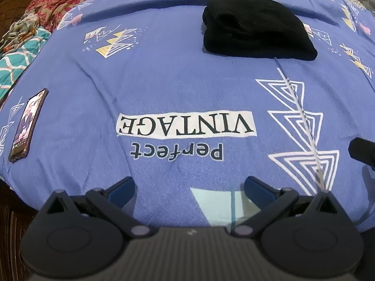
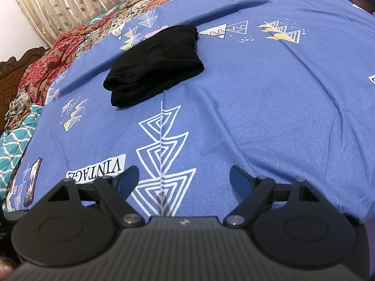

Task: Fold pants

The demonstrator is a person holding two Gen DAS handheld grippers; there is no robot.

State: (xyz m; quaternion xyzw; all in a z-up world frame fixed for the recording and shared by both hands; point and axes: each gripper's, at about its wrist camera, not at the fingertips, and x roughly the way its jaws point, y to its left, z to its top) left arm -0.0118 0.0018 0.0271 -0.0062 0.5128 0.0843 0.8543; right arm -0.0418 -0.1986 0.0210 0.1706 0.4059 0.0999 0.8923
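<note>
Black pants (image 1: 257, 29) lie as a compact folded bundle on the blue printed bedspread (image 1: 175, 82), toward the far side of it, well apart from both grippers. Layers are stacked, edges roughly squared; the near edge shows at least 2 thicknesses in the right wrist view (image 2: 154, 68). Judged from this, the fold looks complete or nearly so, and the bundle sits on open spread probably so it stays flat and clear of the clutter.

Left gripper (image 1: 188, 190): fingers spread wide, nothing between them, hanging over the near edge of the bed and angled down at the spread. Right gripper (image 2: 184, 180): fingers likewise spread, empty, over the white triangle print. Neither touches the cloth. Both parked near the bed edge, which reads as a rest pose with hands off the work.

A phone (image 1: 28, 126) lies face up near the left edge of the spread, well away from the pants. Red floral and teal quilts (image 2: 54, 56) are heaped beyond the spread on that side. A dark shape (image 1: 362, 151) at the right margin of the left view is possibly the other gripper; too cropped to confirm
</note>
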